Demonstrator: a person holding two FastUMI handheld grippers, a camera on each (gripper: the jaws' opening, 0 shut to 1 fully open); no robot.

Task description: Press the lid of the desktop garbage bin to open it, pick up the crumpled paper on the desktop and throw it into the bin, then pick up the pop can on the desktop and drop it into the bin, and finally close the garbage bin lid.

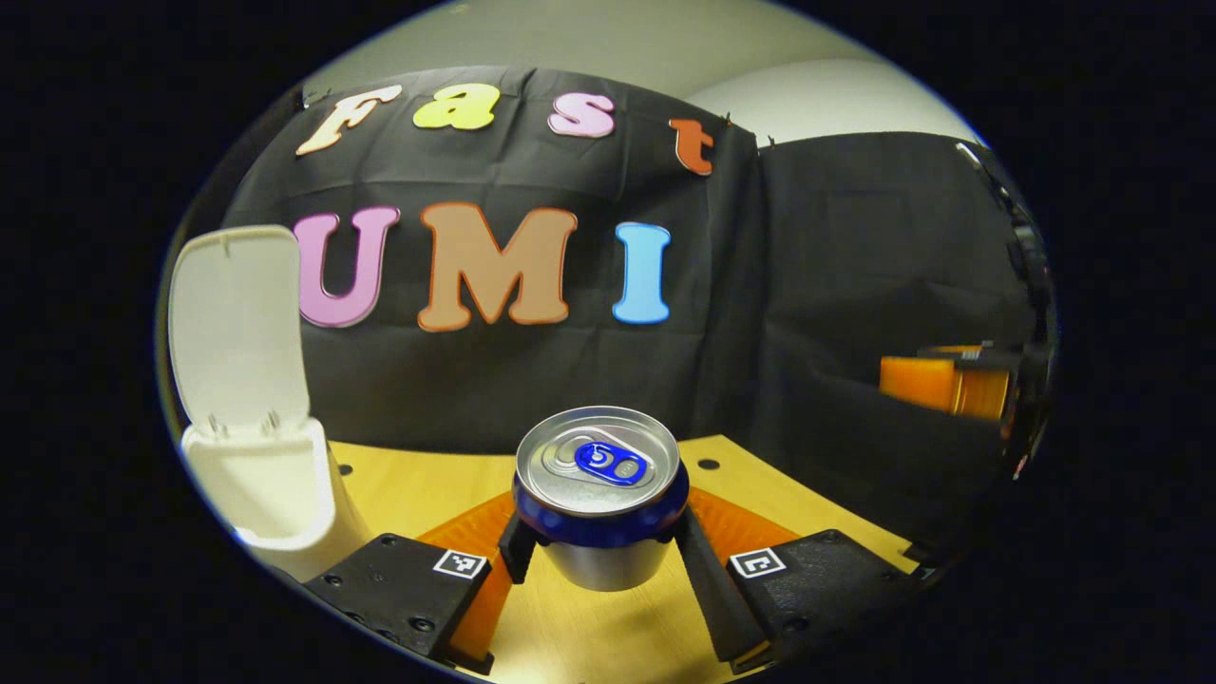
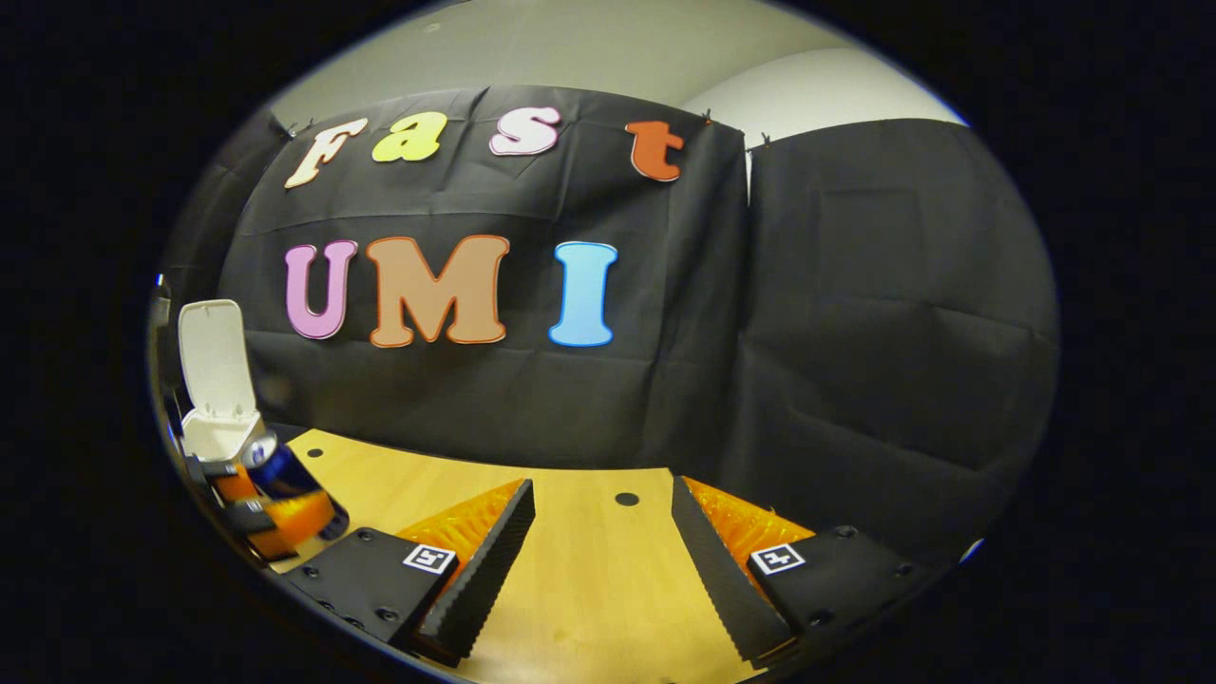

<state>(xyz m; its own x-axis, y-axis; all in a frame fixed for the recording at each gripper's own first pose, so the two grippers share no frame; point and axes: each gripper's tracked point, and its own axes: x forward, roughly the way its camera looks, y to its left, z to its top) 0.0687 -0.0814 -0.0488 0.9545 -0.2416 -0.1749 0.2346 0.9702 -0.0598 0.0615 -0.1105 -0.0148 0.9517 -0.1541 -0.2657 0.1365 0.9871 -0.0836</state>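
A blue and silver pop can [image 1: 601, 494] stands upright between the fingers of my left gripper [image 1: 600, 546], which is shut on it and holds it above the wooden desktop [image 1: 427, 484]. The white garbage bin [image 1: 271, 489] stands at the far left with its lid [image 1: 237, 323] raised upright. In the right gripper view, the bin [image 2: 217, 432] with its lid [image 2: 215, 356] up is at the far left, with the can [image 2: 285, 480] held by the left gripper [image 2: 249, 503] in front of it. My right gripper [image 2: 603, 541] is open over the bare desktop [image 2: 598, 589]. The inside of the bin is hidden.
Black cloth walls close the back and right side of the desktop. An orange part of the other gripper [image 1: 940, 382] shows at the right of the left gripper view. Small dark holes [image 2: 626, 499] dot the wooden surface.
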